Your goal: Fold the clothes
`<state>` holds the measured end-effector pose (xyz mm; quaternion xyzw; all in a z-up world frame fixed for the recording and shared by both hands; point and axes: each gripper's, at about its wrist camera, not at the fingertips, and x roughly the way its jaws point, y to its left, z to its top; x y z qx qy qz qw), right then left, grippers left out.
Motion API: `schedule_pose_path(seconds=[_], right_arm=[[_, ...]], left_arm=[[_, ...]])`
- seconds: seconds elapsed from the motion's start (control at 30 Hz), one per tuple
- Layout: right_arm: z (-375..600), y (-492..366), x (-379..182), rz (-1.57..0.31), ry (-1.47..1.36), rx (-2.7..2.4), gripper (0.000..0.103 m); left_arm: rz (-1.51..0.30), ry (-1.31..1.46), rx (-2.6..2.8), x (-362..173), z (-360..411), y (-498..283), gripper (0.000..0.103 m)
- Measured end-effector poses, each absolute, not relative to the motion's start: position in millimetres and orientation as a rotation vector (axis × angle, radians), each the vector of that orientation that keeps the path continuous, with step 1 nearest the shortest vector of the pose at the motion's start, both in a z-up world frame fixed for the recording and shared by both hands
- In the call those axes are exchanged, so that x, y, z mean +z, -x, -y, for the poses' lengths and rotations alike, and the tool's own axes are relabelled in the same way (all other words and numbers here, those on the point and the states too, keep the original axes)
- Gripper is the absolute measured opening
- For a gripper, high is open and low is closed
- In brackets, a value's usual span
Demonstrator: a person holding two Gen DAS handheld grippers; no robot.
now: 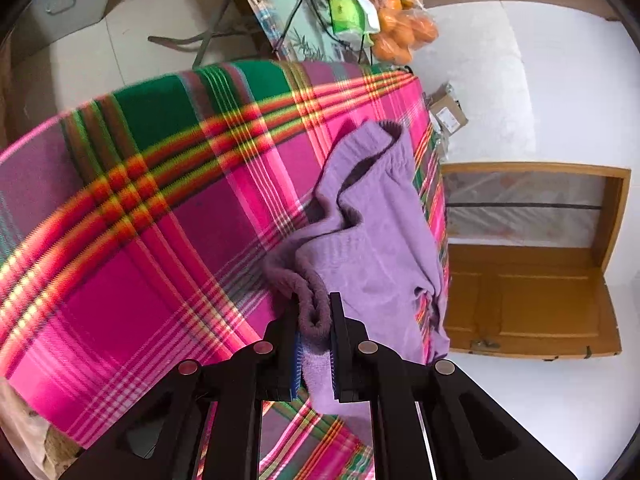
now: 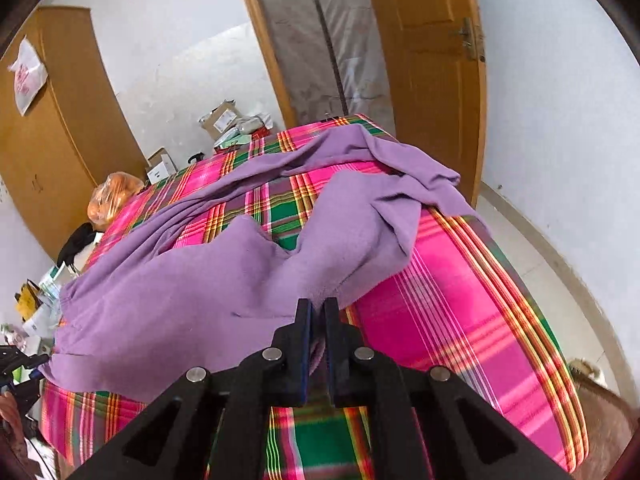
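The purple garment (image 2: 224, 280) lay rumpled across the plaid-covered bed (image 2: 460, 300), part of it draped toward the far edge. Its thick hem was pinched between the left gripper (image 1: 316, 320) fingers; a fold was pinched by the right gripper (image 2: 318, 312). For a clean fold, both held edges should be lifted together, drawn taut and laid flat. Labels on the green cartons (image 1: 348, 12) were seemingly printed, but nothing could be read.
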<state>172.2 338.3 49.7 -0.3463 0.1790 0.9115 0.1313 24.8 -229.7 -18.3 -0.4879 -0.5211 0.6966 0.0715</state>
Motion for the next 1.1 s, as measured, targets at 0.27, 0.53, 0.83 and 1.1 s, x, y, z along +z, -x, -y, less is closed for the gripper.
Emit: schedule_pose_path(seconds=[0.27,0.53,0.83,1.1], right_arm=[[-328.7,-202.3,56.0,-0.539,1.023,2.679,0.007],[-333.9,-211.0,17.0,-0.587,1.229,2.598,0.007],[-335.6,-195.7,30.7,-0.366,1.434,2.573,0.01],[-341.3,-184.8,76.6,-0.194,1.422,2.623,0.015]], left_arm=[[1.584,1.43,2.159,-11.6,250.1,-38.1,0.011],[1.616,1.484,2.142,-23.7,245.5,-50.2,0.011],[1.625,1.466,2.118,-18.7,254.1,-52.8,0.011],[1.607,1.436,2.193,2.9,273.4,-41.8,0.011]])
